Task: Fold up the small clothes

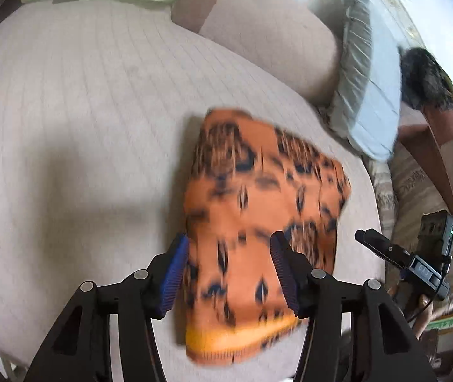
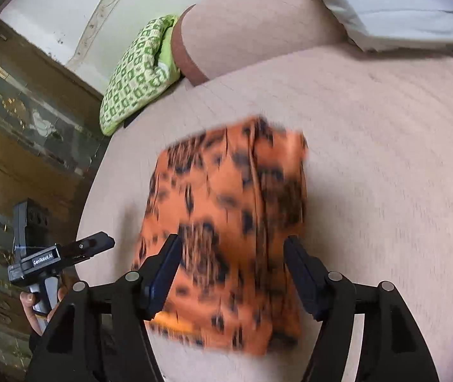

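1. Left wrist view: the left gripper [image 1: 229,270] at the bottom centre has its two blue-padded fingers [image 1: 175,273] spread apart, clamping nothing; the cloth seen between them looks to lie below, on the cushion.
2. Right wrist view: the right gripper [image 2: 233,273] at the bottom centre is likewise parted wide and empty, its dark pads clear of the fabric.
3. The orange patterned garment [image 1: 258,197] lies in the middle of the frame as a compact, roughly rectangular bundle on the beige sofa seat [image 1: 83,111], with a yellow hem at its lower edge.
4. Judging from that tidy shape and both grippers letting go, this piece appears folded or nearly so.
5. No other small clothes show; a green patterned pillow [image 2: 134,76] sits in the upper left, a pale cushion [image 1: 370,95] in the upper right.
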Available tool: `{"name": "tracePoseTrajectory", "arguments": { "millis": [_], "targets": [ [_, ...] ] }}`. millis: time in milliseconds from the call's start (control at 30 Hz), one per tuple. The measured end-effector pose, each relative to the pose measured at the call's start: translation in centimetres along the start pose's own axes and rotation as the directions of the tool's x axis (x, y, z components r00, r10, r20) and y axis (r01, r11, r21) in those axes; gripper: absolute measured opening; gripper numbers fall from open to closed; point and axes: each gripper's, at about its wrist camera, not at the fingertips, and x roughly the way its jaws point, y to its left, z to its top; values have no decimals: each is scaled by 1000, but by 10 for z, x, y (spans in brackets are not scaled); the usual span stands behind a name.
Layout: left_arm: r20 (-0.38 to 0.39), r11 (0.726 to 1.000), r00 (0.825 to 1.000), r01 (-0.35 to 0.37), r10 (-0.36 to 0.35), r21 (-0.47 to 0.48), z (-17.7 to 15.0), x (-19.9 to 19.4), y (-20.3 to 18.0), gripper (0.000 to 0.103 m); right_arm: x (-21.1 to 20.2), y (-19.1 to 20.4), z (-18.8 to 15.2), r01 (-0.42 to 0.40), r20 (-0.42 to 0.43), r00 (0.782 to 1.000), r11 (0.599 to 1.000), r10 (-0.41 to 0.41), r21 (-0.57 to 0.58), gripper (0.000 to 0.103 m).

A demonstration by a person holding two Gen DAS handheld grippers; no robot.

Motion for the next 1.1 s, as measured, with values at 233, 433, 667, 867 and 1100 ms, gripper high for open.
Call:
{"name": "tracePoseTrajectory", "arguments": {
  "millis": [233,433,667,867,1100],
  "targets": [
    [-27,991,997,65,-68,-115,60,77,21,57,68,-21,57,7,-31,999,999,-6,38,56],
    [-46,943,971,218,-236,-251,55,108,43,56,83,-44,54,-98,-12,995,988,100,122,22],
    [-41,950,972,219,-233,-225,49,103,43,34,80,-62,56,-297,2,953,927,304,229,10],
    [-58,984,992,106,-115,-146,49,103,30,26,78,-55,55,-235,-5,971,951,241,201,10],
    [-56,984,996,62,-73,-166,51,107,29,52,90,-46,51,-120,-31,992,981,126,151,17]
  ]
}}
